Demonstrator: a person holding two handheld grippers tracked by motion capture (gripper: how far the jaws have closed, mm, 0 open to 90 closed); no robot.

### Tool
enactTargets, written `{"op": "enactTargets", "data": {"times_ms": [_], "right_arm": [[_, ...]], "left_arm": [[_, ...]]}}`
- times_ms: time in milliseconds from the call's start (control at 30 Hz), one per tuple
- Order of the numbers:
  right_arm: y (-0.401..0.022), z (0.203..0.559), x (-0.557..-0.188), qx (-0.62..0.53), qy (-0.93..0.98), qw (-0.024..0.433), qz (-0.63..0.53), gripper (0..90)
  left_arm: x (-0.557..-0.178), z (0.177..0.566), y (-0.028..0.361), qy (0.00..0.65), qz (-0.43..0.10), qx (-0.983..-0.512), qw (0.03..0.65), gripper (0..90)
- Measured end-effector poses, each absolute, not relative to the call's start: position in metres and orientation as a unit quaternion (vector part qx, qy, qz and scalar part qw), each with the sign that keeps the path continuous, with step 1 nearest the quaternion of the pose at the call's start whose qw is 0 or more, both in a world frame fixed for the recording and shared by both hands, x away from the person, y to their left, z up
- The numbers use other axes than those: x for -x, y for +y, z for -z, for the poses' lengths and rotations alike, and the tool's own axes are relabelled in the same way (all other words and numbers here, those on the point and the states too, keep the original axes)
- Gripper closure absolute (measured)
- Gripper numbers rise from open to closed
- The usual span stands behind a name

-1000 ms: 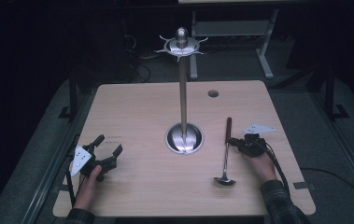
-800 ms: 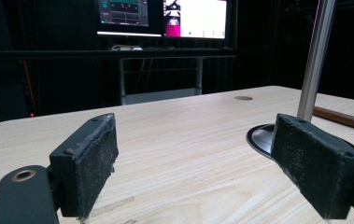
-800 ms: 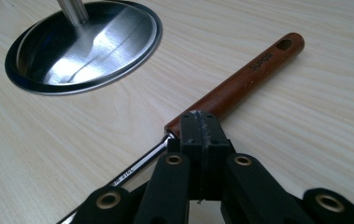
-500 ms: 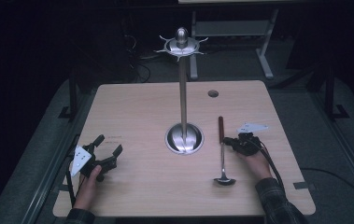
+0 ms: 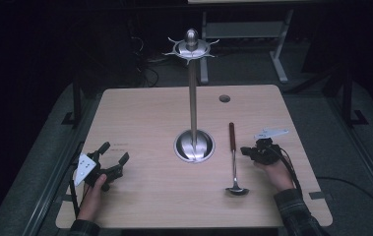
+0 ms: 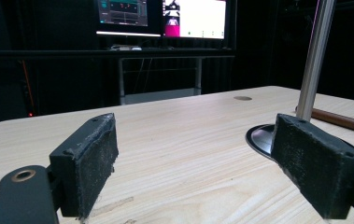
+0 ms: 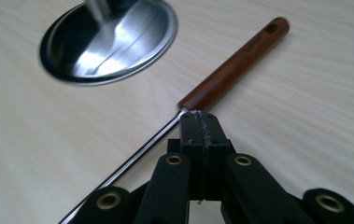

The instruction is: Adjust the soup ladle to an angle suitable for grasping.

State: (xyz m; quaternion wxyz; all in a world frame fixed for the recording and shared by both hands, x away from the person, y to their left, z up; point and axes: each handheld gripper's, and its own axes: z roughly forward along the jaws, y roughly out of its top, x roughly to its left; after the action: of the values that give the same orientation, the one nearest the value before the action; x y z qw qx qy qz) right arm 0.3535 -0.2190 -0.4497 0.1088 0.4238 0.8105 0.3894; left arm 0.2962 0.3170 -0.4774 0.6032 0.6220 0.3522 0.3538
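Resting at the lower left of the high view, my left hand-held gripper (image 5: 109, 164) lies on the worktop (image 5: 149, 118) with jaws wide apart and empty, parked as a spare. At centre the steel stand (image 5: 193, 98) rises from its round base, hooks free at the top. Right of it lies the ladle (image 5: 233, 162), bowl toward me. My right hand-held gripper (image 5: 247, 151) has its jaws pressed together just beside the shaft, touching near the wooden handle, gripping nothing; I judge it is nudging.
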Motion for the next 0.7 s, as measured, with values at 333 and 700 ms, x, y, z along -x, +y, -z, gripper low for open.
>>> {"op": "enactTargets", "data": {"times_ms": [333,700], "right_arm": [[-0.199,0.43,-0.322,-0.402,0.845,0.038,-0.35,89.8],[-0.169,0.442,-0.308,-0.364,0.88,0.012,-0.305,89.8]], "left_arm": [[-0.296,0.477,0.317,0.353,-0.354,-0.621,0.604,14.3],[-0.296,0.477,0.317,0.353,-0.353,-0.622,0.604,14.3]]}}
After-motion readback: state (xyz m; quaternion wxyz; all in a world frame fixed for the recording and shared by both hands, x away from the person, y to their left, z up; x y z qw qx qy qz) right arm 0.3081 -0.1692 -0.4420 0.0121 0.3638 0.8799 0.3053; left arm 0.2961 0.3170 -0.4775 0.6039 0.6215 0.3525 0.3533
